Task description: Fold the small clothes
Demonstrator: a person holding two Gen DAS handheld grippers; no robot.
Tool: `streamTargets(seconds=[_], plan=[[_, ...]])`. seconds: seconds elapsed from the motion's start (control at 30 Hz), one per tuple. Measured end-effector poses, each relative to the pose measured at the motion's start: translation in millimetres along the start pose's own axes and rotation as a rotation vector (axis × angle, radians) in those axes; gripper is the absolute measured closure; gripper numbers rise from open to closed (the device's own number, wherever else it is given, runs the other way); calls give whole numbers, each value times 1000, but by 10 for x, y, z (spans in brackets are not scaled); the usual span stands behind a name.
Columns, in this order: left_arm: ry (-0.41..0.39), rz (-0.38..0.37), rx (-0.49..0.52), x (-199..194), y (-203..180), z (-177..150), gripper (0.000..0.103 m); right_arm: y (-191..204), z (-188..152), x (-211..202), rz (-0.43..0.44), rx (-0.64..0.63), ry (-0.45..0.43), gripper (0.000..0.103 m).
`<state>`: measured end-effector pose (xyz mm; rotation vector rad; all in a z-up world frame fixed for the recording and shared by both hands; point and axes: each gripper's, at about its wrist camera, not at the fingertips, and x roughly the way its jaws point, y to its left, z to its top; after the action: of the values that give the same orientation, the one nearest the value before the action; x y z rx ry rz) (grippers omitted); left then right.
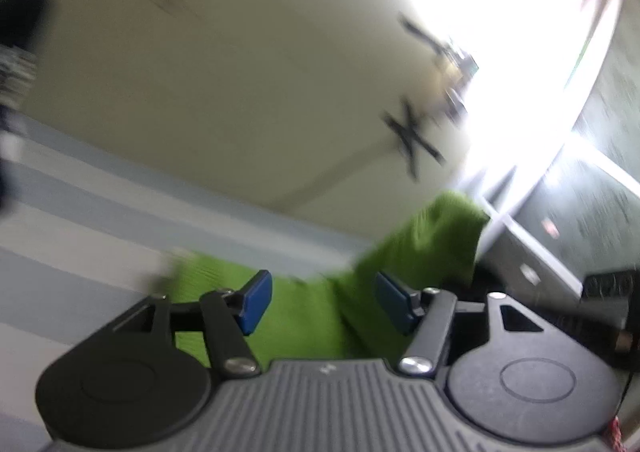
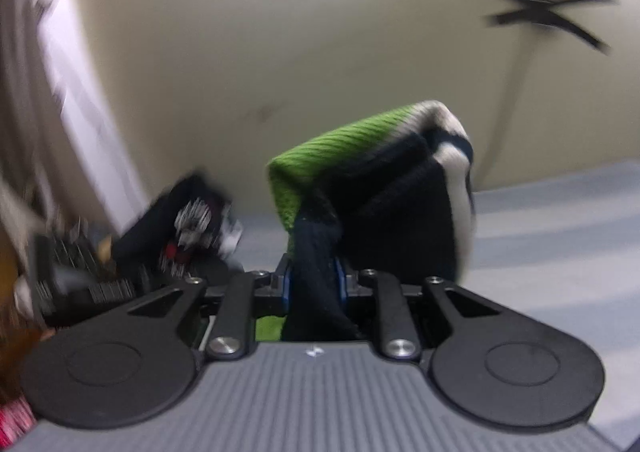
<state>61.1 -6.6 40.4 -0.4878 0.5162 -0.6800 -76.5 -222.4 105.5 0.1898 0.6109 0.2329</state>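
left wrist view: heavily blurred. left hand-held gripper (image 1: 322,302) standing wide, blue pads (image 1: 256,302) apart with nothing pressed between them. green knit garment (image 1: 304,316) lying just beyond and below the pads, spread over a pale blue and white striped sheet (image 1: 80,220), one green end (image 1: 432,240) lifted up and away to the right. cream worktop (image 1: 240,92) behind, marked with black tape crosses (image 1: 412,136). strong glare at upper right washing out the rest.

right wrist view: right hand-held gripper (image 2: 314,280) narrow and clamped on a bunch of dark fabric, part of the same garment (image 2: 332,156), here showing ribbed green, black and a white-striped cuff (image 2: 456,172). cloth rising in a loose hump above the pads, held clear of the striped sheet (image 2: 560,212). another dark patterned item (image 2: 192,220) lying left, too blurred to name. black tape cross (image 2: 548,12) on the worktop (image 2: 280,52) beyond.

handling, as a judgement: light, soft, limp knit, sagging wherever unsupported, stretchy at the ribbing, unlikely to slip from rubbery pads, not fragile. best taken at an edge or corner, cuff or hem, pinching a single layer or a clean fold rather than a bunched middle; second hold needed at the opposite green end to pull flat before folding.
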Motion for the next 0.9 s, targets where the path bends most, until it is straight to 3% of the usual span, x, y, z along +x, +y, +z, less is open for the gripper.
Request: streamTargets(seconds=[0.13,0.27,0.3,0.33,0.4,0.47,0.57,0.6,0.67,0.77,0.83,0.87,0.9], plan=[[-86,94,-28,-393,266,39,27,454,-156,602,25,-139,139,79],[-76,110,-80,-412,412,8,23,725,-541,1196,3,-267,288,73],[-61,114,-89,-389,443,12,23,778,-592,1186,7,-317,243,64],[-44,115,-92,-355,451,-7,23,832,-589,1175,13,-349,256,52],[-26,115,-76,-267,421,-30,23,846,-504,1014,90,-339,265,47],[-24,121,-55,-188,386,-14,23,782,-395,758,157,-327,225,49],[-12,114,-62,-80,349,14,22,643,-215,469,85,-325,136,49],[-6,106,-63,-83,349,1,17,565,-159,414,55,-313,109,49],[0,97,-40,-58,273,-22,11,384,-44,353,3,-246,73,56],[29,130,36,43,102,-83,7,76,115,433,18,-110,62,72],[61,163,70,110,39,-161,10,28,187,600,30,-75,74,77],[76,184,81,130,22,-210,22,18,186,644,38,-69,85,77],[102,197,93,147,14,-269,50,25,212,743,45,-68,101,77]])
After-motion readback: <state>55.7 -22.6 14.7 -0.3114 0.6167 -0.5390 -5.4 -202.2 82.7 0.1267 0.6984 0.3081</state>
